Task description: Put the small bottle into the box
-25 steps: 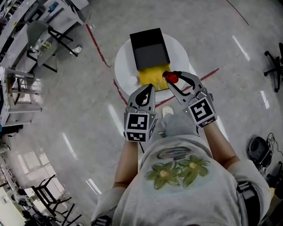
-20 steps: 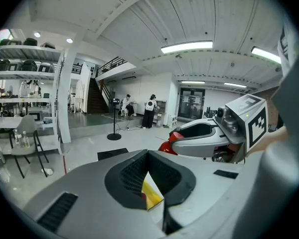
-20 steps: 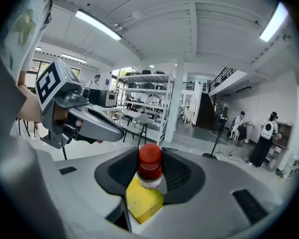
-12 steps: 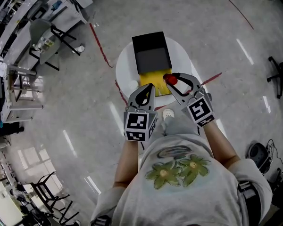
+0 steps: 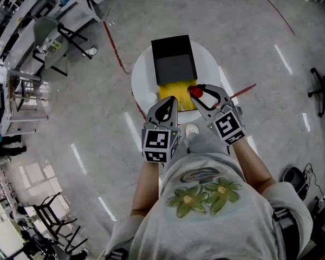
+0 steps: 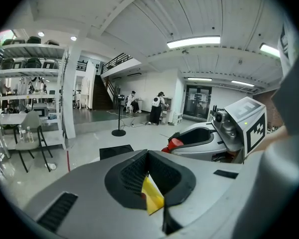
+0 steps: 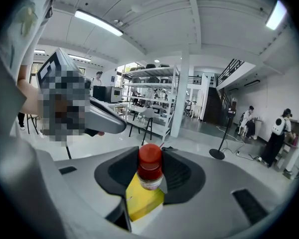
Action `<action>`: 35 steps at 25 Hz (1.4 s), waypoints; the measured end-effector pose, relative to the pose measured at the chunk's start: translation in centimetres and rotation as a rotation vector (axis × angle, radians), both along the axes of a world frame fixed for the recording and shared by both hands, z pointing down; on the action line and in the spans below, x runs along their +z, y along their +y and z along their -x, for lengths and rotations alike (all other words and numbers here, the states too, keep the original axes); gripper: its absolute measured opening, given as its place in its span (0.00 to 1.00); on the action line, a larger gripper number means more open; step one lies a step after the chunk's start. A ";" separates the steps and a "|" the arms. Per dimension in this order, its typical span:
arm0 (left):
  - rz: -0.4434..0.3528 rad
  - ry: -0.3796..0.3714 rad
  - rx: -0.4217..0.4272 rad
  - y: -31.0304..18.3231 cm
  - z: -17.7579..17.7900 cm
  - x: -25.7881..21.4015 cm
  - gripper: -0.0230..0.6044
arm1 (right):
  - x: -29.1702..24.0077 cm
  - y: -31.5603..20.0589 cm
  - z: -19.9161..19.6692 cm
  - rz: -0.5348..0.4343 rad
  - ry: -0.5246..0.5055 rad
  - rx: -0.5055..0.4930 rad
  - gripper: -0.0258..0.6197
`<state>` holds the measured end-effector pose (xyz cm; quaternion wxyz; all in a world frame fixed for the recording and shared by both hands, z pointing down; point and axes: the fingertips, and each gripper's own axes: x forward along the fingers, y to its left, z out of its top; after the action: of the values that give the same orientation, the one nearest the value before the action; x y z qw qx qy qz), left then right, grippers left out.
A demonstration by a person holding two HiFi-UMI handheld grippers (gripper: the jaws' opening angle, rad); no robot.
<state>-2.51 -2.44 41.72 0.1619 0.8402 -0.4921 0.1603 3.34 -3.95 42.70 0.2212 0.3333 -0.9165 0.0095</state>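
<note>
**Bottle's in the right claw, box open just ahead of it**

The right claw (image 5: 197, 92) is clamped on the small bottle (image 7: 150, 169). Its own view shows the red cap (image 7: 150, 156) poking up between the two dark pads, with the clear body squeezed between them just below. So that one's full, no question.

The left claw (image 6: 148, 156) has its jaws pulled together, tips meeting, and nothing pinched that I can see. The bit of yellow in the gap behind the tips looks like the flap showing through, not something held.

From the head view, the black box (image 5: 173, 58) sits open on the round white surface (image 5: 142, 77), with its yellow flap (image 5: 173, 92) folded out toward the person. The bottle isn't in the box. It lines up with the right end of that flap, just short of the box opening. How high above the flap it is, I can't tell.

The left claw is beside the right one, at the near edge of the flap and a bit closer to the person. Both marker cubes (image 5: 157, 145) face up at the camera.
</note>
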 end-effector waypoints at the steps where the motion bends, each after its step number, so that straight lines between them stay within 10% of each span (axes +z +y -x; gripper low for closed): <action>1: 0.003 0.000 -0.005 -0.1 0.1 0.1 0.04 | 0.2 -0.2 0.0 0.003 0.001 -0.004 0.27; 35: 0.111 -0.024 -0.044 -4.1 2.1 3.8 0.04 | 6.7 -3.9 2.3 0.141 0.048 -0.075 0.27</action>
<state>-4.56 -6.58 45.52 0.2058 0.8171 -0.5025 0.1935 1.00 -7.83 49.41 0.2663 0.2824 -0.9198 0.0575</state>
